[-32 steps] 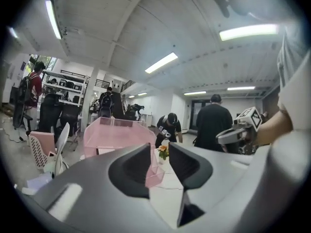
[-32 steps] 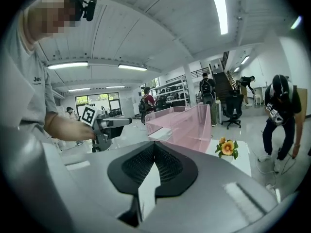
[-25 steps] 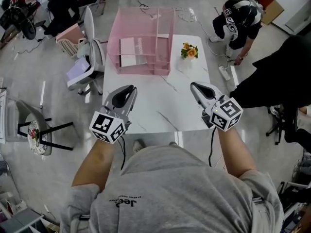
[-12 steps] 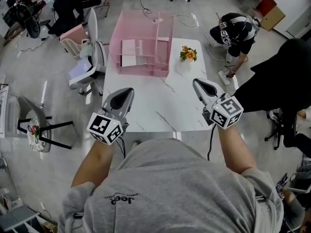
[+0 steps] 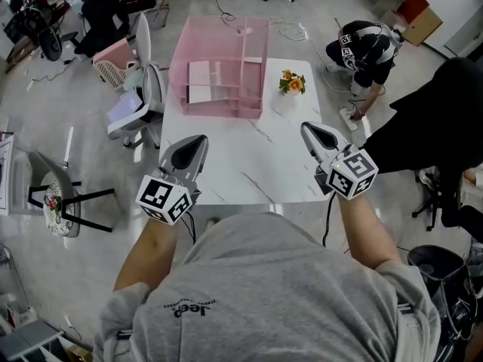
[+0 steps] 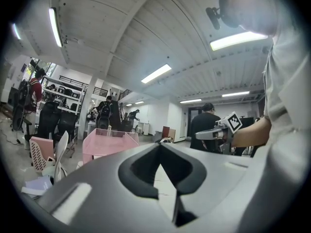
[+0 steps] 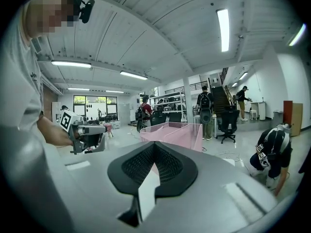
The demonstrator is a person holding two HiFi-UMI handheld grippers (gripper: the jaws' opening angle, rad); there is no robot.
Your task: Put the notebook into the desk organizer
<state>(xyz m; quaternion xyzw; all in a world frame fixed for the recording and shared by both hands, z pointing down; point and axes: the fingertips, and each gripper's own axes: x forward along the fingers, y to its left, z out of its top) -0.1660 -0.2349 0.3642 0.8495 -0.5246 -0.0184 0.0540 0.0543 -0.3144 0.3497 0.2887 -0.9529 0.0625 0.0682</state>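
Facing a boxy translucent-pink organizer [image 5: 215,40] — left gripper [image 5: 201,139] and right gripper [image 5: 306,127] each pressed together, empty.

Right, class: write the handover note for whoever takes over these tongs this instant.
Grippers: left tongs shut and empty above the near edge of the table; right tongs the same.
Things: notebook lies inside the pink desk organizer, at the far end.
Done: the notebook appears to be in.
Left: probably nothing; just check it sits properly.
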